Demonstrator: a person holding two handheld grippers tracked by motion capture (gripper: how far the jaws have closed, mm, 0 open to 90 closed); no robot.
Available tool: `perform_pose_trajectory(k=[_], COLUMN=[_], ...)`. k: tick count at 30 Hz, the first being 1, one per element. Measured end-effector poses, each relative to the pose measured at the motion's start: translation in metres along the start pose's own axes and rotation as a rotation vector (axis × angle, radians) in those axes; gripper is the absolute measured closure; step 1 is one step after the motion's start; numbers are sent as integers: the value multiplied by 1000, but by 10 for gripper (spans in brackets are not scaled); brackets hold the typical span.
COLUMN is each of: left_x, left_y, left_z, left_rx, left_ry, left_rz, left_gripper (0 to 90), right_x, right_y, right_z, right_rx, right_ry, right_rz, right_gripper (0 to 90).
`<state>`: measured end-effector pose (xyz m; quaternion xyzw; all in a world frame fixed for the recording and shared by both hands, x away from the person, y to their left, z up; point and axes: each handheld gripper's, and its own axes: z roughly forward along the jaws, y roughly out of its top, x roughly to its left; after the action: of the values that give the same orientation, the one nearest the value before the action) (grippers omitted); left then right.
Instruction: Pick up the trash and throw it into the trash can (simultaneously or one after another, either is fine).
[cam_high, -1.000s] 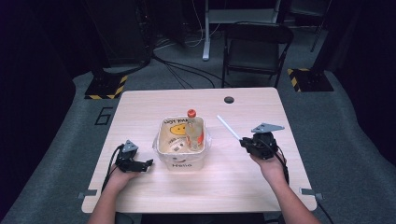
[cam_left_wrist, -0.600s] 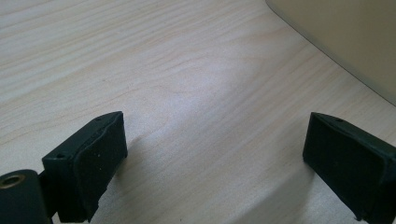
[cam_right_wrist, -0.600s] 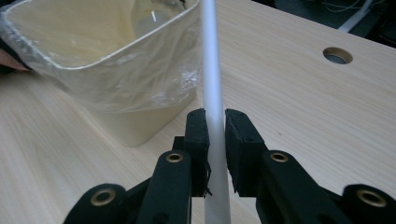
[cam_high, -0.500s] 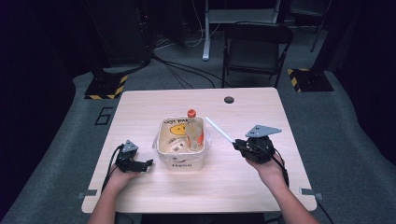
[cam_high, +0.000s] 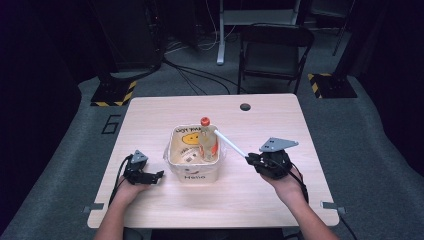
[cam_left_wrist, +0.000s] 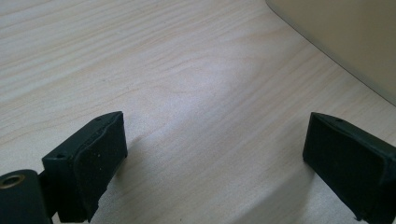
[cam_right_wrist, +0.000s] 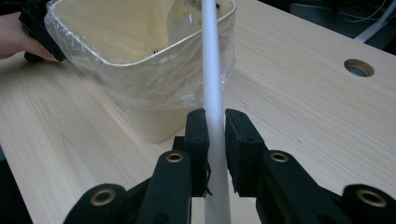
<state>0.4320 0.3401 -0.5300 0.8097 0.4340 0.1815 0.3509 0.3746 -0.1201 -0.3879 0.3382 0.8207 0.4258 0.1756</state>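
The white tube (cam_high: 231, 144) now reaches over the bin (cam_high: 192, 172); light and stiff, the right hand-held gripper (cam_high: 248, 156) pinches its near end.

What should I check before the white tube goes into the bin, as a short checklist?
1. Grip on the tube: the right gripper has its fingers pressed on both sides of the white tube. Ok.
2. Tube aim: its far end reaches over the rim of the bin. Ok.
3. Room inside: a bottle with a red cap already stands in the bin; whether the tube will slip past it, cannot tell.
4. Bin steadied: the left gripper rests open on the table beside the bin, not holding it. Not ok.
5. Liner: the plastic bag is folded over the rim. Ok.
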Motion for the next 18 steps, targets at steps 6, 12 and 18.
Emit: perform_pose_trajectory(k=[6, 12, 18], left_x=[0, 0, 0], left_y=[0, 0, 0], left_z=[0, 0, 0], left_rx=[0, -4, -4], left_ry=[1, 2, 2], left_rz=[-2, -1, -1], left_gripper=[61, 61, 61], right_x=[6, 14, 21], right_y=[2, 5, 7], right_z=[-1, 2, 8], right_rx=[-2, -4, 8], right_ry=[9, 25, 46], right_rz=[-19, -39, -64], right_gripper=[790, 790, 790])
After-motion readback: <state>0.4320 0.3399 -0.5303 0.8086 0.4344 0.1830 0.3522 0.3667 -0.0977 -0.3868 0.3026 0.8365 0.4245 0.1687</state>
